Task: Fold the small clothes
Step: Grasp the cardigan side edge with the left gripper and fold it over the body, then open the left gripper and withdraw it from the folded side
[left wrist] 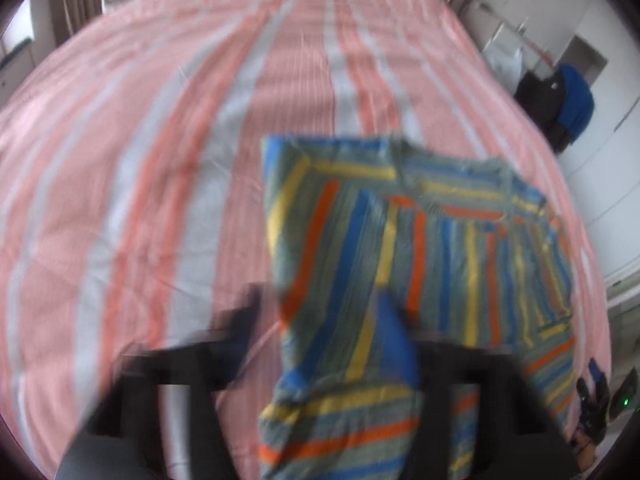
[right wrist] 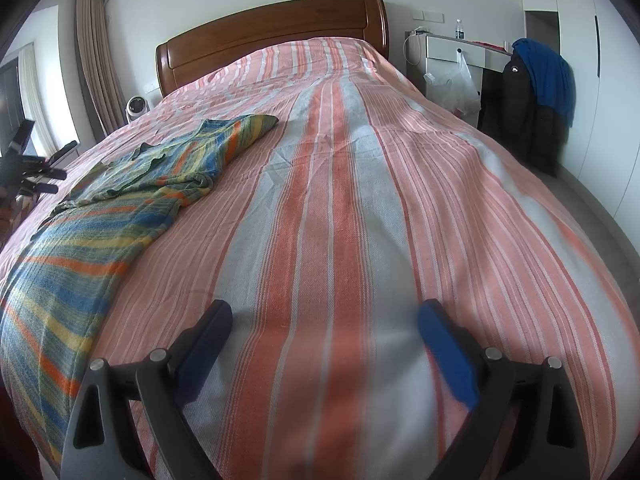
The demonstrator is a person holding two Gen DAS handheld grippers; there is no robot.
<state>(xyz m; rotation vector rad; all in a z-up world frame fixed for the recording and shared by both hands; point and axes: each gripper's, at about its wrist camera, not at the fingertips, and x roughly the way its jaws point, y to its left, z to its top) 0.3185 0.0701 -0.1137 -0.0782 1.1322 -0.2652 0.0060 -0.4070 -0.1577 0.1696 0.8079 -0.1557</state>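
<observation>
A small striped shirt [left wrist: 404,248] in grey, blue, yellow and orange lies on the pink striped bedspread [left wrist: 160,160]. The left wrist view is blurred. My left gripper [left wrist: 320,312] has its jaws spread wide, with a fold of the shirt lying between them and over the right blue pad [left wrist: 394,340]; I cannot tell if it grips. In the right wrist view the shirt [right wrist: 120,200] lies at the left, partly folded over itself. My right gripper [right wrist: 324,320] is open and empty above bare bedspread [right wrist: 360,200], apart from the shirt. The left gripper [right wrist: 36,168] shows at the far left edge.
A wooden headboard [right wrist: 272,28] stands at the far end of the bed. A white bedside unit with a plastic bag [right wrist: 460,80] and a chair draped in dark and blue clothes [right wrist: 536,92] stand to the right. A small fan [right wrist: 136,108] sits left of the bed.
</observation>
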